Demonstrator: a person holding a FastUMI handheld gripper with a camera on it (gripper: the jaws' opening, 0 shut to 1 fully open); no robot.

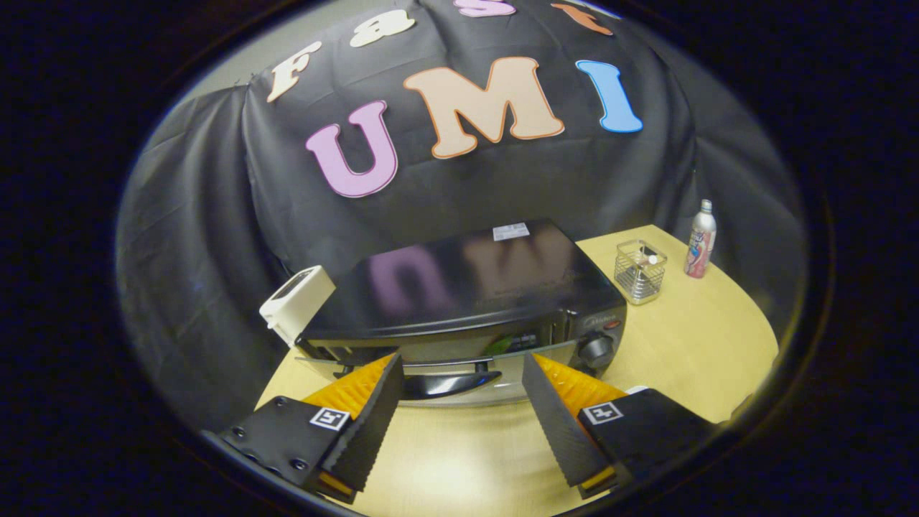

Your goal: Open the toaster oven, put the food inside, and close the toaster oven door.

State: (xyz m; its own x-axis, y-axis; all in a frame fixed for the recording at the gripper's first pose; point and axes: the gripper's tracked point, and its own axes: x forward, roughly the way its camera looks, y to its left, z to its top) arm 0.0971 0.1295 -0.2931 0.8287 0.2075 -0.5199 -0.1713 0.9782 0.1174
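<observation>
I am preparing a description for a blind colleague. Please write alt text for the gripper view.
The gripper is open, its fingers either side of the handle of a closed black toaster oven on a wooden table. A white device stands left of the oven; a wire basket and a silver bottle stand right.

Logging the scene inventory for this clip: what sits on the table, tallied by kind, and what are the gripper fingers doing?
Toaster oven: 1, door shut
White boxy device beside the oven: 1
Clear square holder: 1
Silver spray can: 1
Total: 4 on the wooden table
Gripper: open, fingers either side of the oven door handle, not pressing it.
</observation>
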